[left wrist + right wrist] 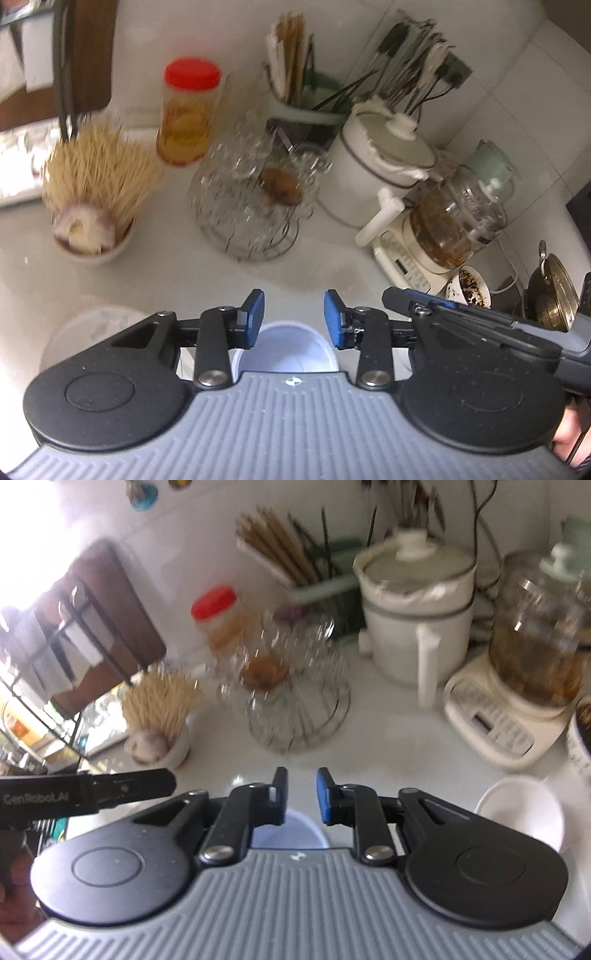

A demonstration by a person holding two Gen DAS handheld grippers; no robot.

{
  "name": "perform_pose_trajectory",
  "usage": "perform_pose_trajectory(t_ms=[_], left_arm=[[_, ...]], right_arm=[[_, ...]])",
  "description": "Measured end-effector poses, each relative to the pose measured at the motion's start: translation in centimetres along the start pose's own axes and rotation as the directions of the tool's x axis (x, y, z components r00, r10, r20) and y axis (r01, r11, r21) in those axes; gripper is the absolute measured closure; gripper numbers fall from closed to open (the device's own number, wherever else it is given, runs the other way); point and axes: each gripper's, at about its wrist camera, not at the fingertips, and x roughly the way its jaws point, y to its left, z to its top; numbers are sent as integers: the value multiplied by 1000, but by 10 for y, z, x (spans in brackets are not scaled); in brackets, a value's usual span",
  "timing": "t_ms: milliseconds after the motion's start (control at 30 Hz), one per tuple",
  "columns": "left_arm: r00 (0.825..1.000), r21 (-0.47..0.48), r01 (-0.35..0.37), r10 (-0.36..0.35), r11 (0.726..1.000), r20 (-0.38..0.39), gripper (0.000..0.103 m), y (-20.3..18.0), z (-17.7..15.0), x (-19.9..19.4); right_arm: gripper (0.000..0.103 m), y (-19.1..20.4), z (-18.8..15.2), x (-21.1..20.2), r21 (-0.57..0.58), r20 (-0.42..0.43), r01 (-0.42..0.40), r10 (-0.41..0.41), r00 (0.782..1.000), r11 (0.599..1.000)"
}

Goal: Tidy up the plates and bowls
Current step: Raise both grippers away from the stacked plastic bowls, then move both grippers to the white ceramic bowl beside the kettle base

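The left gripper (294,318) hangs over the white countertop (184,266) with its jaws apart and nothing between them; a pale blue bowl (284,347) sits directly below the gap. The right gripper (302,795) is also parted, more narrowly, and empty, above the same blue bowl (291,830). A white bowl (524,812) rests near the countertop's right edge. A white plate (92,328) lies near the front left. A toothpick cup (92,206) and a glass dish (255,199) stand farther back.
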Motion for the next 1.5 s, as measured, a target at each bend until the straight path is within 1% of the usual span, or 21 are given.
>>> perform_pose_trajectory(t_ms=[67,167,200,233,300,333,400,433,533,567,633,700,767,800,833,933,1167,1300,1500], left_arm=[[1000,25,5,-5,1000,14,61,-7,3,-4],[999,60,13,-15,998,31,57,-16,6,-10],[999,68,15,-18,998,34,55,-18,7,-11],[999,76,18,-21,997,35,54,-20,7,-12],[999,92,21,-25,996,33,54,-25,6,-13],[999,99,24,-27,995,31,54,-28,5,-12],[999,116,33,-36,993,23,54,-33,3,-12],[999,125,35,-38,992,21,54,-35,3,-12],[999,137,38,-41,990,23,53,-40,1,-12],[999,139,39,-43,989,22,53,-41,1,-12],[999,144,39,-43,989,23,50,-43,0,-11],[999,145,41,-45,989,23,48,-45,0,-10],[999,147,41,-45,988,23,43,-48,0,-8],[999,149,39,-42,988,20,39,-49,0,-7],[999,152,40,-43,988,16,37,-51,1,-5],[998,157,62,-62,986,-2,36,-56,2,2],[995,203,89,-79,975,-55,35,-80,3,29],[991,228,114,-95,967,-95,35,-97,3,49],[981,266,153,-113,952,-159,35,-122,1,81]], right_arm=[[76,-2,2,-9,6,36,10,-10,999,1000],[76,-7,3,-21,18,78,36,-38,996,999],[75,-8,3,-24,24,89,45,-47,995,999],[72,-10,3,-27,30,100,52,-55,994,998],[54,-14,1,-33,43,120,67,-71,990,997],[50,-15,-1,-35,49,125,70,-75,989,996],[28,-18,-4,-39,62,131,89,-96,987,994],[25,-20,-5,-41,70,134,97,-106,985,993],[21,-25,-7,-51,90,166,124,-138,976,988],[18,-27,-7,-53,94,173,136,-151,973,986],[16,-31,-7,-56,104,181,145,-162,970,984],[10,-36,-8,-56,115,179,152,-171,969,982],[0,-41,-9,-57,129,174,159,-180,968,979],[0,-44,-10,-57,137,172,164,-186,967,977],[0,-47,-11,-57,146,171,172,-196,966,974],[0,-56,-13,-59,174,165,184,-212,963,968],[0,-83,-21,-61,233,120,234,-266,956,944],[0,-105,-26,-62,281,72,317,-349,934,906],[0,-142,-39,-67,394,44,347,-395,918,851]])
